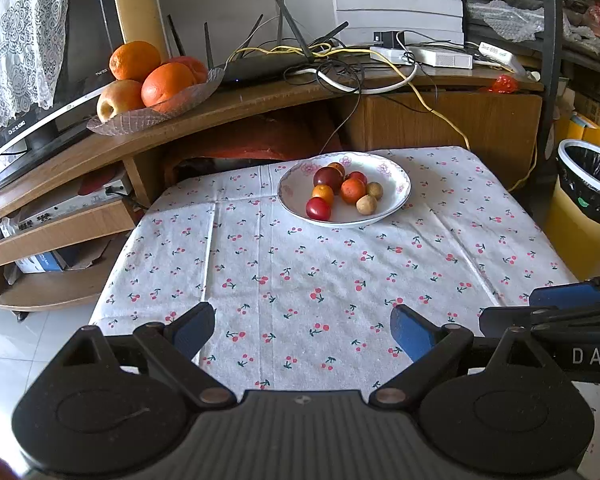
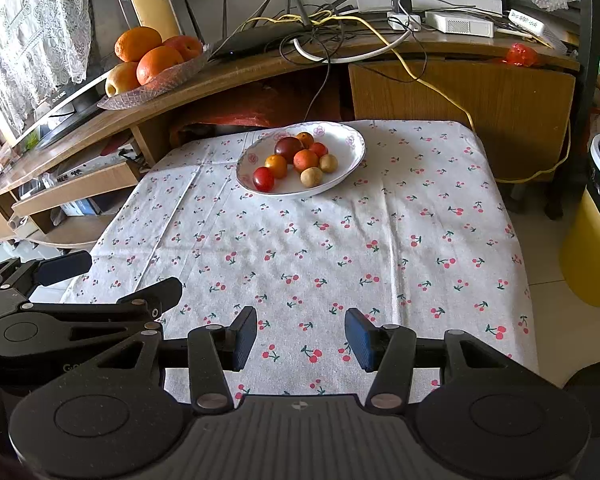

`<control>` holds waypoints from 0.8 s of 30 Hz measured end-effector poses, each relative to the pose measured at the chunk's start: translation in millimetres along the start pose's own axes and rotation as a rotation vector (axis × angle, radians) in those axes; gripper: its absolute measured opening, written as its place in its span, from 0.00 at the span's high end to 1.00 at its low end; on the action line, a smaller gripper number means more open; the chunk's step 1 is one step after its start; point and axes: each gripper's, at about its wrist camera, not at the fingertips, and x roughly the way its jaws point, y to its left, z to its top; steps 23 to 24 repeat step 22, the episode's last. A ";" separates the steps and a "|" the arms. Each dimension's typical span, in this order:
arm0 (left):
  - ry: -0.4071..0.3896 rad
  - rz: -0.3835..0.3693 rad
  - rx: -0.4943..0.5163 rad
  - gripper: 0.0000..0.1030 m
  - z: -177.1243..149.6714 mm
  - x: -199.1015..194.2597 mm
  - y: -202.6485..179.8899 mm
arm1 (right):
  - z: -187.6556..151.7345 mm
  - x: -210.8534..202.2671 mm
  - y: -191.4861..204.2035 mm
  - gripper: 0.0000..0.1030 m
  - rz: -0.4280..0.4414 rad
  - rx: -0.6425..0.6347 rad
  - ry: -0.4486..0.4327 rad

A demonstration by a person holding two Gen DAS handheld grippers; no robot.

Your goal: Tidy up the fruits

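We hold both grippers low over the near edge of the table, well apart from the fruit. Our left gripper (image 1: 302,334) has its fingers spread wide and holds nothing; our right gripper (image 2: 300,338) is likewise released and empty. The fruit sits gathered in the white bowl (image 1: 396,172) at the far side of the tablecloth (image 1: 300,272): red ones, orange ones and two small brown ones (image 1: 366,204), several touching each other.

The likely trouble, as we judge it, is the crowding. Closing on one round piece may nudge its neighbours and send them rolling, and a push on the rim could tip or slide the shallow bowl on the loose cloth. The creased cloth could also bunch up under a dragged finger.

Between us and the bowl the cloth lies bare, giving free room to approach. Just behind the bowl the table ends, and the wooden shelf (image 1: 260,100) with its cables (image 1: 340,76) overhangs there, so reaching past it is tight. The bin (image 1: 588,200) stands beside the right edge.
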 end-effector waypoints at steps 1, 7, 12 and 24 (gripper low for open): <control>0.000 0.000 0.000 0.01 0.0 -0.1 0.0 | 0.3 0.4 -0.2 0.55 0.000 0.000 0.000; 0.002 0.001 0.001 0.01 -0.5 1.0 0.1 | -0.3 1.2 0.5 0.55 0.001 -0.001 0.001; 0.002 0.000 0.001 0.01 -0.5 1.0 0.3 | -1.0 1.2 1.2 0.55 0.002 -0.001 0.002; -0.015 0.006 0.006 0.01 -1.2 -0.3 -1.6 | -0.1 -0.5 0.8 0.55 0.001 0.001 -0.005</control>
